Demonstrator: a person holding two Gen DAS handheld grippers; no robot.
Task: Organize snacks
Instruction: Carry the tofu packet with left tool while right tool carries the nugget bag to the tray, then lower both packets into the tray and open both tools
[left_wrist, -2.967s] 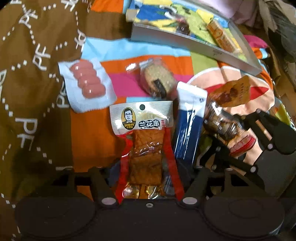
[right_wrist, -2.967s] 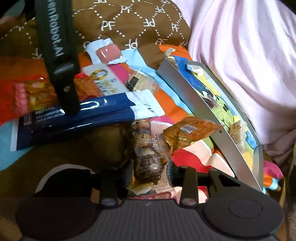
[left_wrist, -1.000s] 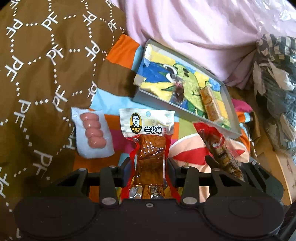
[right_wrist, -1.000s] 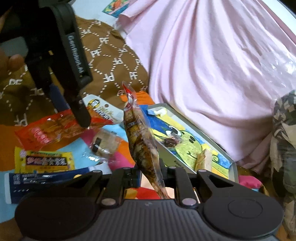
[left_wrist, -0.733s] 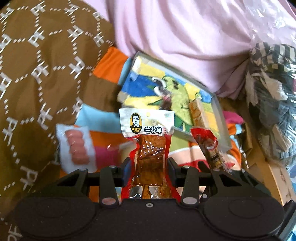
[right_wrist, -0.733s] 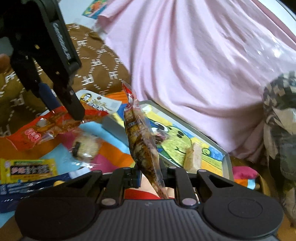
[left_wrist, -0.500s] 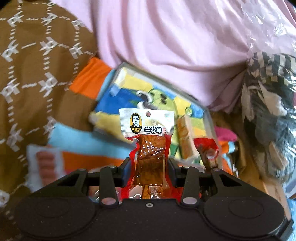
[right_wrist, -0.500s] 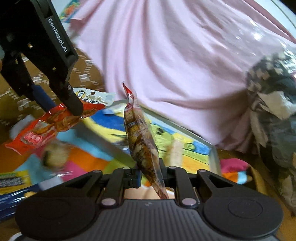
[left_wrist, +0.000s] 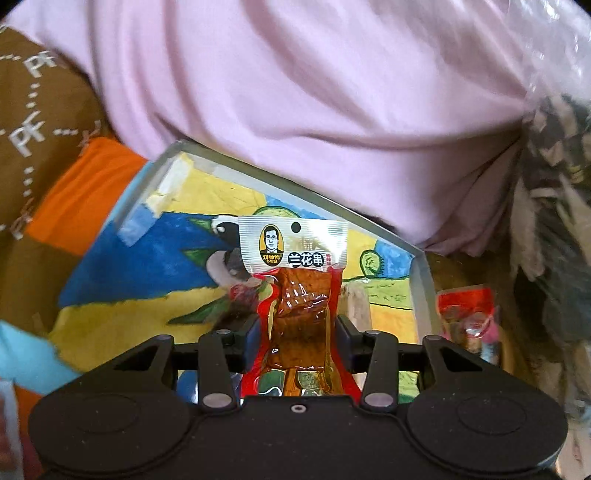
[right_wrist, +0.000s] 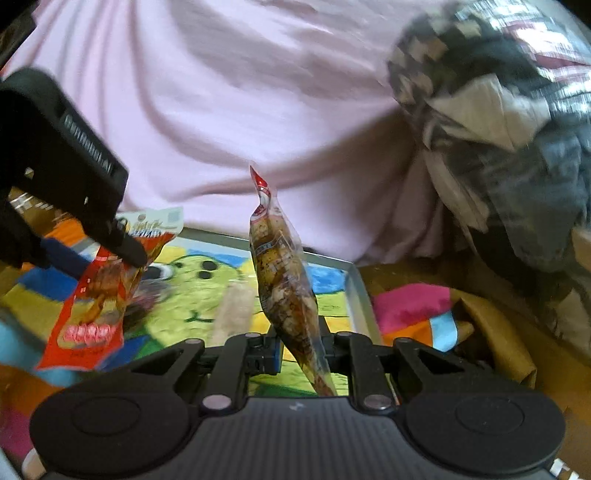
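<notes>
Over the tray (left_wrist: 419, 284), left gripper (left_wrist: 298, 328) fingers clamp the tofu-skewer packet (left_wrist: 295, 295); right gripper (right_wrist: 301, 345) fingers pinch the slim brown snack pouch (right_wrist: 282, 295) near its tail. Risk: the pouch, held by a slick end, may slip or land outside the tray's right rim.

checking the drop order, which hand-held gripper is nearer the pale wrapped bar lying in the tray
Hard to call. The left hand-held gripper and right hand-held gripper, each holding a snack, both hover just before the pale wrapped bar.

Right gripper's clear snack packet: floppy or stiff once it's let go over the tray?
The clear snack packet stands upright above the right gripper, so it probably has some stiffness from lumpy, tightly packed contents. The glossy film may slide on the tray. Its narrow shape will likely fall flat, not stay standing.
</notes>
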